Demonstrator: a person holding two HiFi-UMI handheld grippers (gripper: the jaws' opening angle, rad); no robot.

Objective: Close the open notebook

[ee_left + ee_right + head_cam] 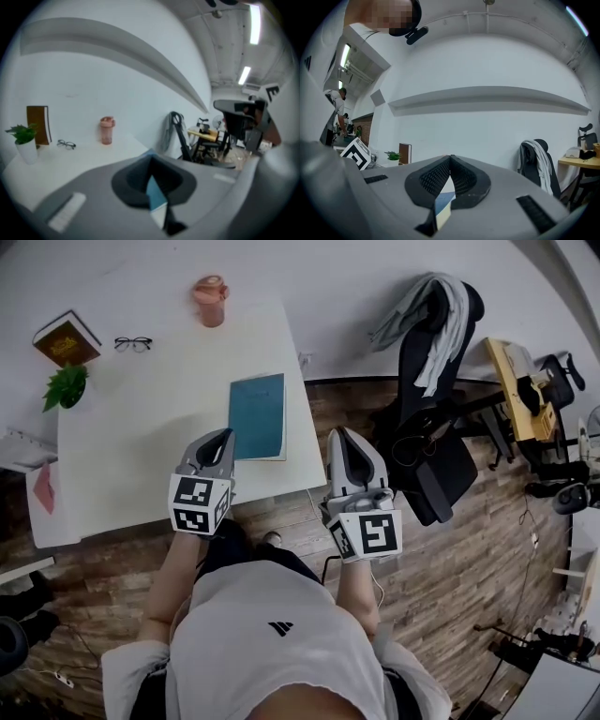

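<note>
A teal notebook (258,415) lies shut and flat near the right edge of the white table (141,446). My left gripper (225,435) hovers just left of the notebook's near corner, above the table's front edge, jaws shut with nothing in them. My right gripper (339,432) hangs off the table's right side over the wooden floor, also shut and empty. In the left gripper view the gripper (151,157) points across the table, and a teal sliver of the notebook (154,192) shows below its tips. The right gripper (450,157) faces the white wall.
At the table's far side stand a pink bottle (211,300), glasses (133,343), a brown book (67,339) and a small plant (66,386). A black office chair draped with a grey garment (431,409) stands right of the table, with a yellow bench (520,390) beyond.
</note>
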